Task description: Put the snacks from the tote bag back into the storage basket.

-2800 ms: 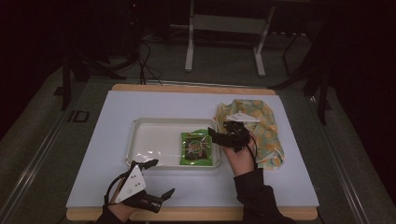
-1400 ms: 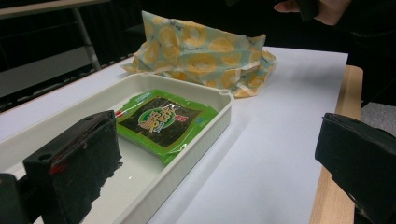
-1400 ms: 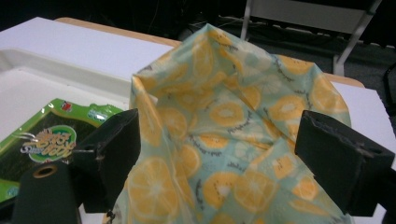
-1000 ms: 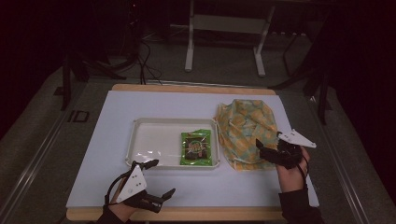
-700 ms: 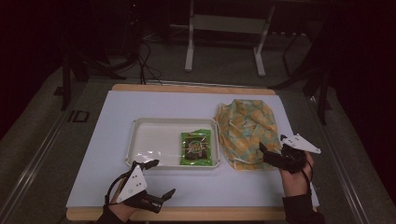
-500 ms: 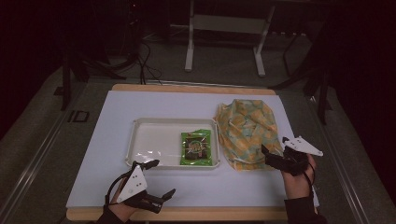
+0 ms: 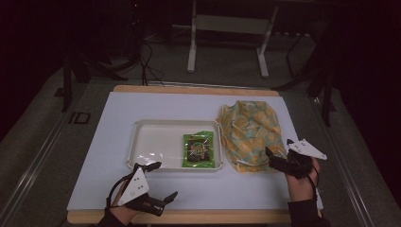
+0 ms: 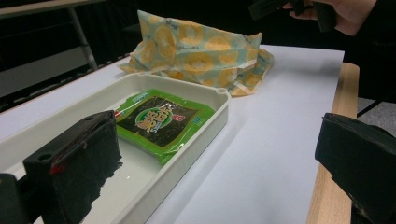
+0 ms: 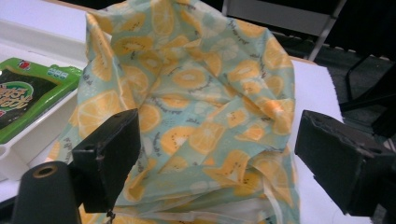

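Your right gripper [image 7: 279, 162] hovers w/ jaws spread wide, nothing between them, tips aimed at the near-right corner of the fruit-print bag [image 7: 249, 133]. In the right gripper view the bag [image 9: 196, 116] lies just beyond the two black jaws, framed between them but not touched; the white-trimmed hem at its near edge sits lowest in that view. Judgement: you're lined up for a pinch on that hem or the loose folds above it.

Bag lies crumpled on the white mat [image 7: 156, 106], right of the white tray [image 7: 142, 142], its left edge touching or just overlapping the tray's right rim, can't tell which. Slack cloth, so expect it to drag rather than lift clean.

Green seaweed snack packet [image 7: 198, 149] lies flat in the tray's right end, near the bag; packet [image 8: 161, 119] reads same in the left gripper view.

Your left gripper [image 7: 156, 187] rests at the near-left mat edge, jaws apart, empty, well apart from the bag. Prob. parked.
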